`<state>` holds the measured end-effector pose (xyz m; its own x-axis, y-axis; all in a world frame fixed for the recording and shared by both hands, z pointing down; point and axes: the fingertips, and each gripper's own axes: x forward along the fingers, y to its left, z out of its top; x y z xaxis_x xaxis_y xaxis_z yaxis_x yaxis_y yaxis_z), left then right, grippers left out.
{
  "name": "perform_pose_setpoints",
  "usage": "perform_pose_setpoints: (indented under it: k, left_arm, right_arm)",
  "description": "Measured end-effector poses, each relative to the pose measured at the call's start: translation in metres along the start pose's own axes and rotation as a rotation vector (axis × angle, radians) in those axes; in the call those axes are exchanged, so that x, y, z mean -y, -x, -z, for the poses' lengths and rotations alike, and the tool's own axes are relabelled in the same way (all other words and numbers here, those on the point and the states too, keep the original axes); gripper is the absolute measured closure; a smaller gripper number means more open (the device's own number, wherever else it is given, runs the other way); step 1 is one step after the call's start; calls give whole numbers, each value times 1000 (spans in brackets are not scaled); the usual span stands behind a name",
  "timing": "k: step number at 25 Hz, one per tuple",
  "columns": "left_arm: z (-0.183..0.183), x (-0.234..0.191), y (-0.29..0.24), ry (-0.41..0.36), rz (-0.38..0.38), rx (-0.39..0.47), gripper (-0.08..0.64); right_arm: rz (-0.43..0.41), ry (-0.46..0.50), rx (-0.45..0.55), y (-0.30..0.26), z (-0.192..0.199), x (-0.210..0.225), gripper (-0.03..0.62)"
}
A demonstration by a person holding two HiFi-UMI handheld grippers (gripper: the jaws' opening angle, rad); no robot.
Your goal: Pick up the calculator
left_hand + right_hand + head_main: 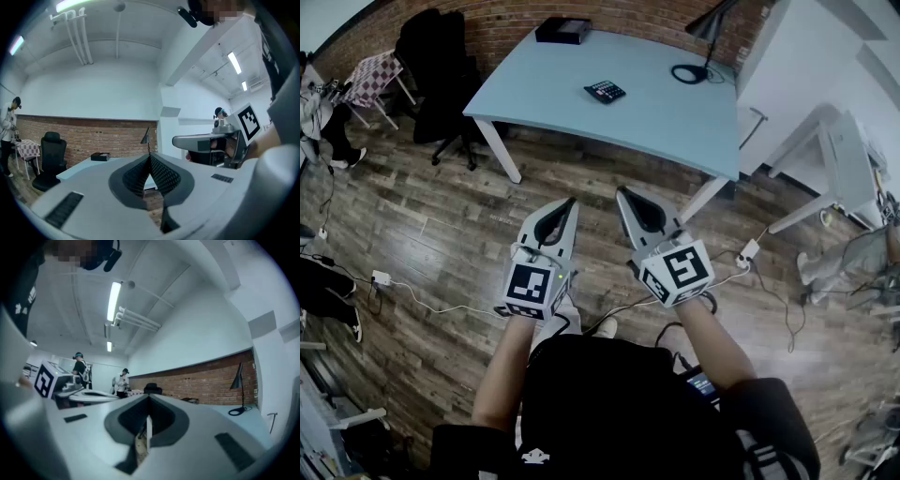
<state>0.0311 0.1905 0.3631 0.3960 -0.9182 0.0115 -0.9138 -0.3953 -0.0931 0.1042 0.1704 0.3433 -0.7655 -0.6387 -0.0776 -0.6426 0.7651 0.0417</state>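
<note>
Left gripper (570,202), right gripper (623,194): both closed, empty. Calculator (605,91): well ahead, apparently flat on table (675,117); unopened jaws would shove it.

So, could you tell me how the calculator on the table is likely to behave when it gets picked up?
The calculator looks like a small, flat slab, so it is probably stiff and light. It lies flat on the smooth table, so it may slide when nudged and seems unlikely to roll or tip.
</note>
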Motion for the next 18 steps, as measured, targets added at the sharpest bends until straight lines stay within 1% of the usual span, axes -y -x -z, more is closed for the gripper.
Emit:
perform_pose_setpoints:
  k: [4, 8, 11, 18]
  left_arm:
    - [-6, 0, 3, 41, -3, 7, 555]
    - [-17, 5, 5, 74, -10, 40, 555]
    - [-23, 7, 6, 70, -13, 56, 555]
    - [-16, -2, -1, 67, -19, 42, 555]
  right_arm:
    - [-3, -7, 21, 2, -7, -1, 588]
    - [-7, -22, 26, 8, -5, 2, 588]
    - [-9, -28, 23, 7, -2, 3, 588]
    - [-19, -28, 15, -5, 2, 6, 588]
